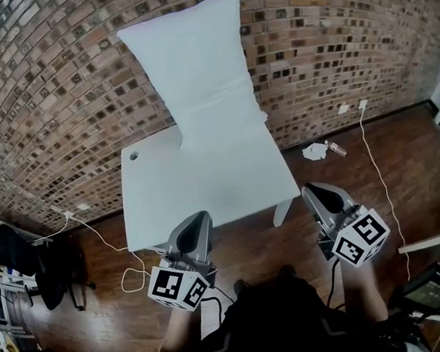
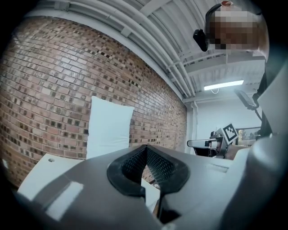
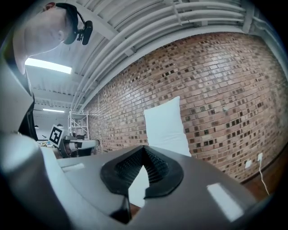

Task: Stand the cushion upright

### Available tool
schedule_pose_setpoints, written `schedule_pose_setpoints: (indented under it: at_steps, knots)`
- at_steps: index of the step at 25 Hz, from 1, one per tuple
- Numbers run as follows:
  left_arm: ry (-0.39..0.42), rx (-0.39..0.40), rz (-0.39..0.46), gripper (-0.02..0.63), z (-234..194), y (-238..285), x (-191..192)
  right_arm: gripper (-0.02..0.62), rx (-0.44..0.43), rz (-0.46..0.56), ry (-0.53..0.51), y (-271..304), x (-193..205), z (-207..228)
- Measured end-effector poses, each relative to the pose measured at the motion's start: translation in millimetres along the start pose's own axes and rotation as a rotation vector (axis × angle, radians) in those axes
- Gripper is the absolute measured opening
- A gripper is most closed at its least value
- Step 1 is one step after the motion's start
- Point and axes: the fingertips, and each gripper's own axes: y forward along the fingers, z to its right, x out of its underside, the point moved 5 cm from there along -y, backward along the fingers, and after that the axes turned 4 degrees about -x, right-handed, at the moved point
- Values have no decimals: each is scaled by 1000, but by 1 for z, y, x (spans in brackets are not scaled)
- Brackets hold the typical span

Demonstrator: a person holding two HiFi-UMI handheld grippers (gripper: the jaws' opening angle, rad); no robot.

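We see the cushion (image 1: 198,69) as a soft white rectangle, plump and smooth, with a shallow crease across its lower part. It stands on end at the far edge of the table (image 1: 169,197), against the rough brick wall (image 1: 51,85). The table top is flat, matte white, with a small round hole (image 1: 133,155) near one far corner.

We hold the left gripper (image 1: 197,219) and right gripper (image 1: 319,193) at the table's near side, well apart from the cushion. Each gripper's ribbed black pads meet at the tips, with nothing between them.

White on white, the cushion's bottom edge is hard to separate from the table top. Only one table leg (image 1: 282,212) shows above the dark wooden floor (image 1: 398,168). The marker cubes cover most of our hands.
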Motion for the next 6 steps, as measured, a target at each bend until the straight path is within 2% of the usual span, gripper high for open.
schedule_pose_setpoints:
  at_steps: [3, 6]
  knots:
    - [-7, -19, -8, 8, -7, -8, 5, 6, -6, 1, 3, 7, 3, 2]
    - [-15, -75, -13, 8, -19, -23, 6, 6, -54, -3, 21, 27, 6, 0]
